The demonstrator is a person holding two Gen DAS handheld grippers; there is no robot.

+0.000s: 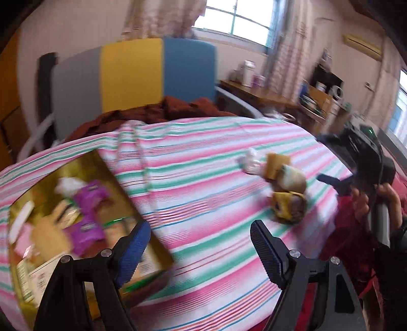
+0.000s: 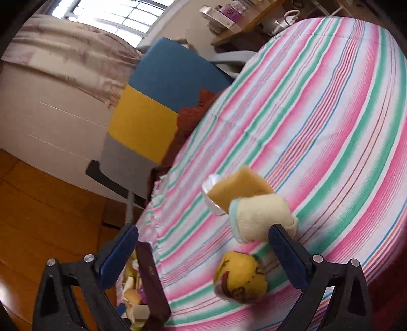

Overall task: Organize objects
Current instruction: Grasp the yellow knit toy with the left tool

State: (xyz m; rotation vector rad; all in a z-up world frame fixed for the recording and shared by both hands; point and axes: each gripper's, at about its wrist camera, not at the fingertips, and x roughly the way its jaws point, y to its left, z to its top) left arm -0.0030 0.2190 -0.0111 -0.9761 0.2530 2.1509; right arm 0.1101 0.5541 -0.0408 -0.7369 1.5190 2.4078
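Both jaws spread, empty. Wrapped snacks (image 2: pixel 250 203) lie clustered mid-bed (image 2: pixel 330 114), near right gripper (image 2: pixel 203 257); box (image 1: pixel 84 221) by left gripper (image 1: pixel 201 249). Light, soft, crinkly; pinch gently across the middle.

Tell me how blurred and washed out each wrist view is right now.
Left wrist: heavy motion blur smears the gold box and snack packets; window blown out. Right wrist: milder blur, snacks legible, window overexposed. Both show strong fisheye bending of the striped cloth.

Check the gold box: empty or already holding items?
Holding items. The box has purple packets, a white packet and other wrapped snacks inside; the left view is blurred, so no count.
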